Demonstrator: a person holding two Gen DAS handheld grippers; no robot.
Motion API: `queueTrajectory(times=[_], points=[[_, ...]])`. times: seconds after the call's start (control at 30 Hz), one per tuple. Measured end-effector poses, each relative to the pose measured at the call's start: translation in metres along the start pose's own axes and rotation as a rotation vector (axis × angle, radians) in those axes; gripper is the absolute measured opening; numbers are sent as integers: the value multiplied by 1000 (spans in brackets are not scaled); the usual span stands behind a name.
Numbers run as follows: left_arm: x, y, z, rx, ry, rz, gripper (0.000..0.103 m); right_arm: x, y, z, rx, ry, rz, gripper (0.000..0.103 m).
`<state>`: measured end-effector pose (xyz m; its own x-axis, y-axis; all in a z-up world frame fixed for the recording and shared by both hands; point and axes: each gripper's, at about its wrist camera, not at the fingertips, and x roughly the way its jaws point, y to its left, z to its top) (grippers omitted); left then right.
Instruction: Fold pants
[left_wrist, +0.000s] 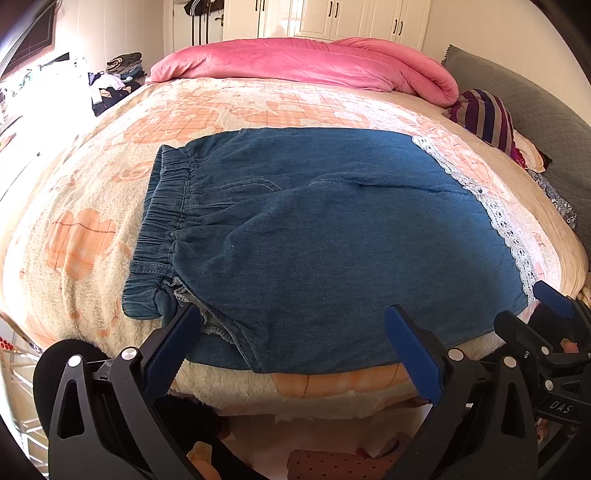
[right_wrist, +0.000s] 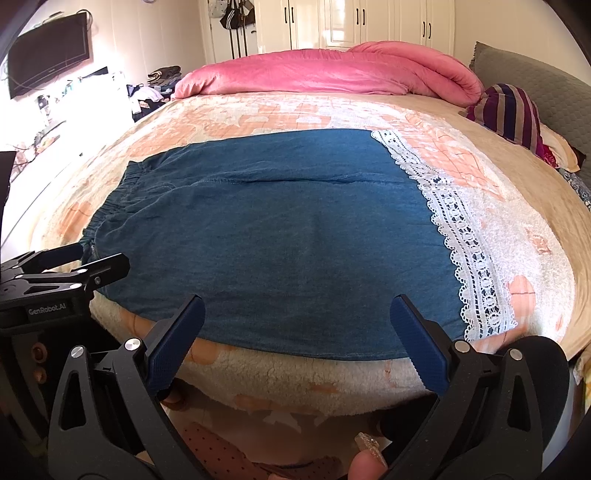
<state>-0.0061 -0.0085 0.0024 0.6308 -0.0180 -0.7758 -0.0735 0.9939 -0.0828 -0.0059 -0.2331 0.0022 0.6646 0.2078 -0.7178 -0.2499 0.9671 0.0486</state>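
Observation:
Blue denim pants (left_wrist: 314, 229) lie flat on the bed, elastic waistband (left_wrist: 162, 221) to the left and white lace hem (left_wrist: 495, 218) to the right. In the right wrist view the pants (right_wrist: 277, 236) fill the middle, lace hem (right_wrist: 465, 236) at right. My left gripper (left_wrist: 295, 314) is open and empty, just at the pants' near edge by the waistband end. My right gripper (right_wrist: 297, 306) is open and empty, over the near edge toward the hem end. Each gripper shows in the other's view: the right one (left_wrist: 554, 295) and the left one (right_wrist: 74, 258).
The bed has a fleecy peach and cream blanket (left_wrist: 88, 236). A rolled pink duvet (left_wrist: 303, 62) lies at the far side. A striped pillow (left_wrist: 487, 118) and grey headboard (left_wrist: 535, 110) are at right. Clothes pile (left_wrist: 114, 81) and a wall TV (right_wrist: 48, 51) are at left.

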Motion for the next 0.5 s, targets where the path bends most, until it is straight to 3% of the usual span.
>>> queueTrajectory(times=[0.5], points=[[1, 4, 4, 4, -1, 7, 99, 2, 1, 2, -2, -8, 1, 95]])
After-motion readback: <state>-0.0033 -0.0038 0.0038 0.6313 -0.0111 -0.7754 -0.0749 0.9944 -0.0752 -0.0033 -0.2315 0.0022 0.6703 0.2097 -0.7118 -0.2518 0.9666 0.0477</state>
